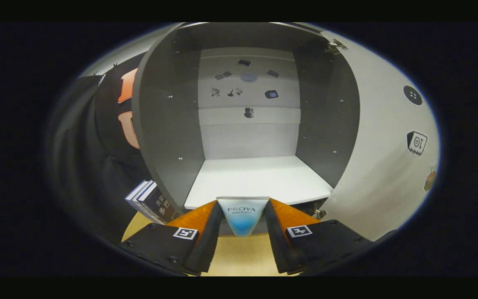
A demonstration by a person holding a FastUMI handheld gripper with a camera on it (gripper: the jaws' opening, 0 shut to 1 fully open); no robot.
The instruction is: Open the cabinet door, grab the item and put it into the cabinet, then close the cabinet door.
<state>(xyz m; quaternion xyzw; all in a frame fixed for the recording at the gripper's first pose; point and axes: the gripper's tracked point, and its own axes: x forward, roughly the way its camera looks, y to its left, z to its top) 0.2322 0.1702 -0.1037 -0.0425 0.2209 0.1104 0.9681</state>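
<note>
Tool (242,220), bottom centre of frame: both fingers press on a small white-and-blue box (242,216), pinched between them, lettered face toward the camera. Table (239,257), pale yellow, lies beneath the fingers. Cabinet (162,137), just beyond the box, centre of frame: dark side walls, white shelf (259,178) bare, pale back panel with small dark marks. Cabinet door (384,166), swung wide at right of frame, pale inner face bearing stickers, hinge (335,45) at upper right. Books (149,201), stacked at lower left beside the cabinet wall.
</note>
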